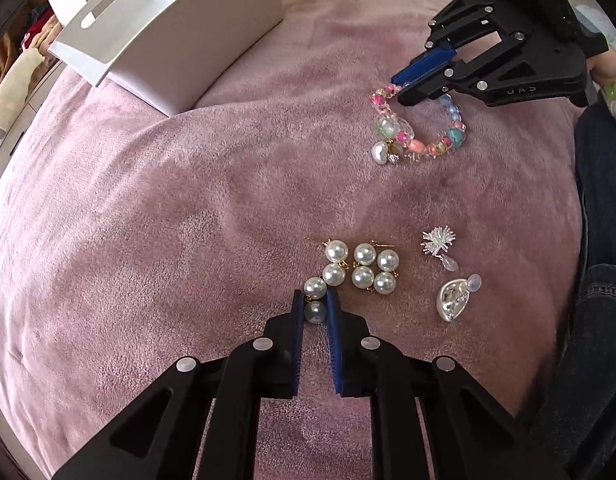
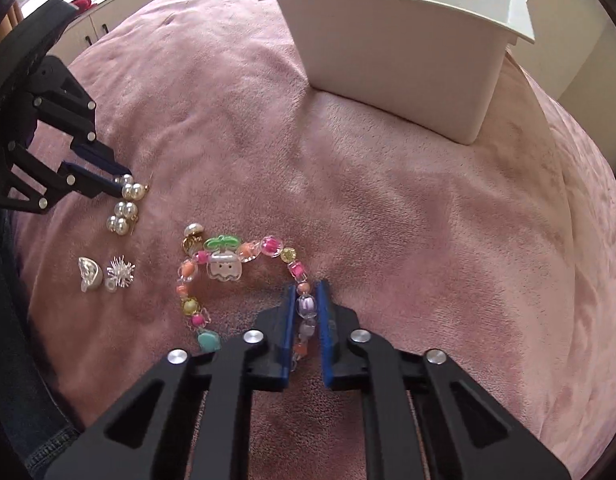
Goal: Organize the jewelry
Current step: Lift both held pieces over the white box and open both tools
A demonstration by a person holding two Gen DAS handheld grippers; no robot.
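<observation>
Several pearl earrings [image 1: 362,267] lie on a pink plush blanket [image 1: 188,208]. My left gripper [image 1: 315,300] is shut on one pearl earring [image 1: 315,312], with its lowest pearl between the blue pads. A colourful beaded bracelet [image 2: 228,268] lies to the right. My right gripper [image 2: 307,292] is shut on the bracelet, clamping a purple bead [image 2: 307,306]. In the left wrist view the bracelet [image 1: 416,128] and right gripper [image 1: 398,88] show at upper right. In the right wrist view the left gripper [image 2: 122,180] touches the pearls [image 2: 126,204].
A white handled storage bin [image 1: 176,36] stands at the back of the blanket; it also shows in the right wrist view [image 2: 404,56]. A silver spiky brooch [image 1: 438,244] and a silver shell-shaped earring [image 1: 454,300] lie right of the pearls. A denim-clad leg [image 1: 604,240] is at the right edge.
</observation>
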